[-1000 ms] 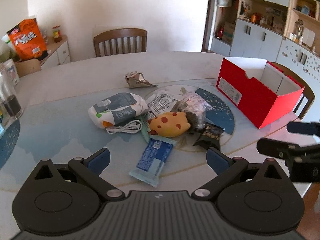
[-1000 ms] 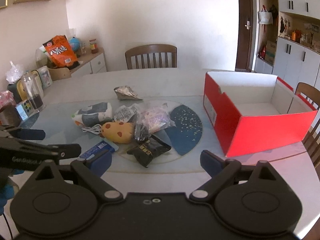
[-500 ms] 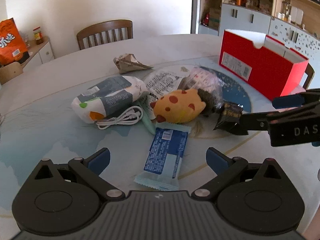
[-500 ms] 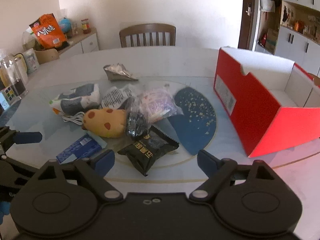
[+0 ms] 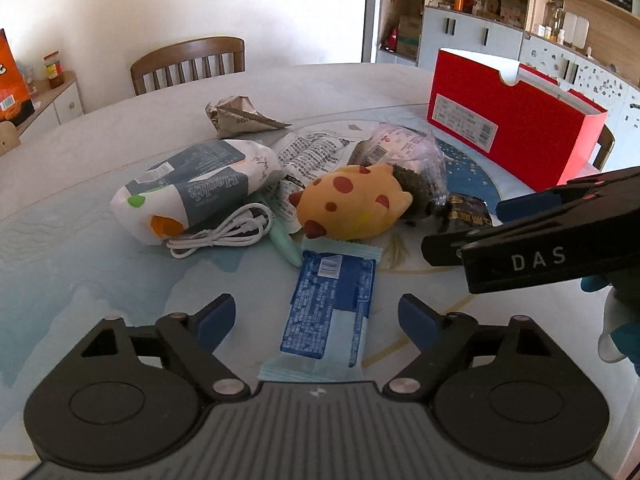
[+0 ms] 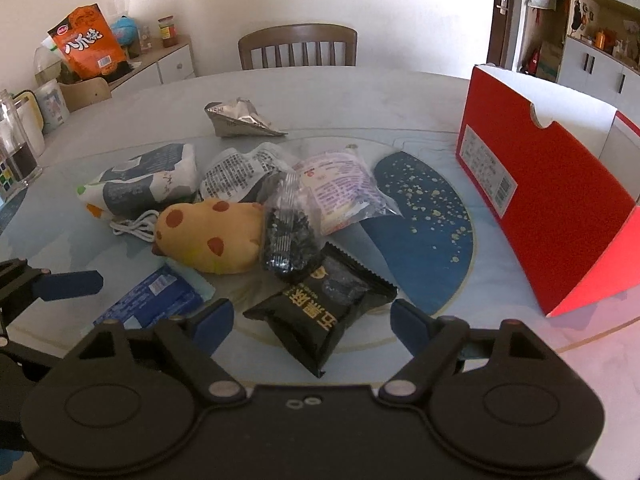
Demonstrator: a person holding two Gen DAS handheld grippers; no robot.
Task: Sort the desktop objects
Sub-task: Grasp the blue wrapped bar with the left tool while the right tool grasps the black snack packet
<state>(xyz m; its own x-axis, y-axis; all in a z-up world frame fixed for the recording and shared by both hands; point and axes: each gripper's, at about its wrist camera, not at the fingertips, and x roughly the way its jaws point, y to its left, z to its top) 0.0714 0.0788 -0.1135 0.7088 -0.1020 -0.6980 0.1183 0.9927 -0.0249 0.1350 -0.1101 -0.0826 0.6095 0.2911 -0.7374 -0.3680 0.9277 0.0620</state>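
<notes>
Both grippers were mid-close with nothing pinched yet. The left gripper sat low over the blue wrapped bar, which lay flat on the table between its 2 jaws, pads not touching it. The right gripper straddled the black snack packet, jaws closing, pads still clear of the foil. Both items sat at the near edge of the pile, the packet just in front of the yellow spotted plush; the bar's far end nearly touched it. The red box stood open to the right, well apart from the pile, likely the drop spot. To do this well: each gripper probably needed to drop until the pads reached table level, since both wrappers are thin and flat, then close across the narrow width. The bar looked stiff enough to lift cleanly; the packet seemed crinkly and could slip, so a central bite was safer. The 2 tools were close together, so the lifts should be kept apart.
</notes>
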